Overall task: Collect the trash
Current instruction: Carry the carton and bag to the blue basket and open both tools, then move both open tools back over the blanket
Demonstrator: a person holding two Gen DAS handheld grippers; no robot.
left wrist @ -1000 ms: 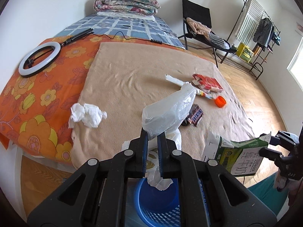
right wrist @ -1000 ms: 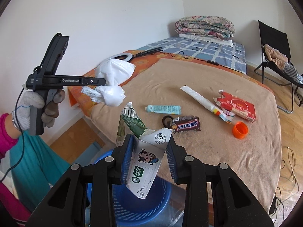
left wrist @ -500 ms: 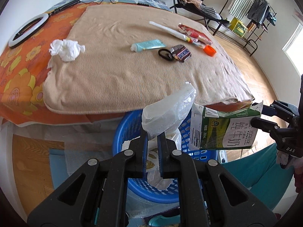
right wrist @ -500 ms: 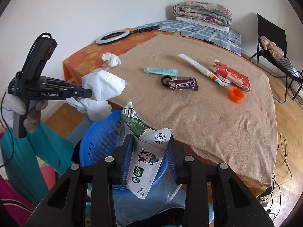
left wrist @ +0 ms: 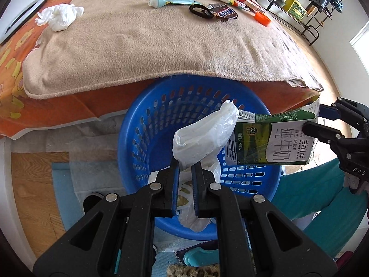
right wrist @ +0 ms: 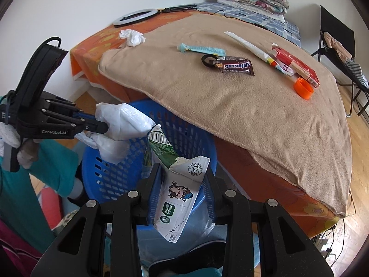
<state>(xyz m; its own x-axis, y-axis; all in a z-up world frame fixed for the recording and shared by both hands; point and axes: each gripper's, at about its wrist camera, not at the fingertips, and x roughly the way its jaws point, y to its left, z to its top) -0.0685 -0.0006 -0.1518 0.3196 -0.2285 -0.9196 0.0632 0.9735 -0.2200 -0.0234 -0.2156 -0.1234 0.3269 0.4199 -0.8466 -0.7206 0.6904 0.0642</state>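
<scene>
Trash hangs over the basket [left wrist: 147, 124]: left hand-held gripper [left wrist: 185, 170] pinches a limp, feather-light bag [left wrist: 205, 136]. Right hand-held gripper [right wrist: 182, 184] clamps a stiff, crushable carton [right wrist: 177, 194] by its flat sides.

- Left wrist cam sits close above the blue basket [left wrist: 147, 138], tilted down into it, bed edge across the top of the frame.
- Right wrist cam looks from the other side, basket [right wrist: 110, 175] lower left, bed filling the upper right.
- Both share the basket, the tan blanket [left wrist: 143, 46] [right wrist: 253, 106] and each other's gripper: right gripper [left wrist: 309, 127] at right edge, left gripper [right wrist: 103, 127] at left.
</scene>
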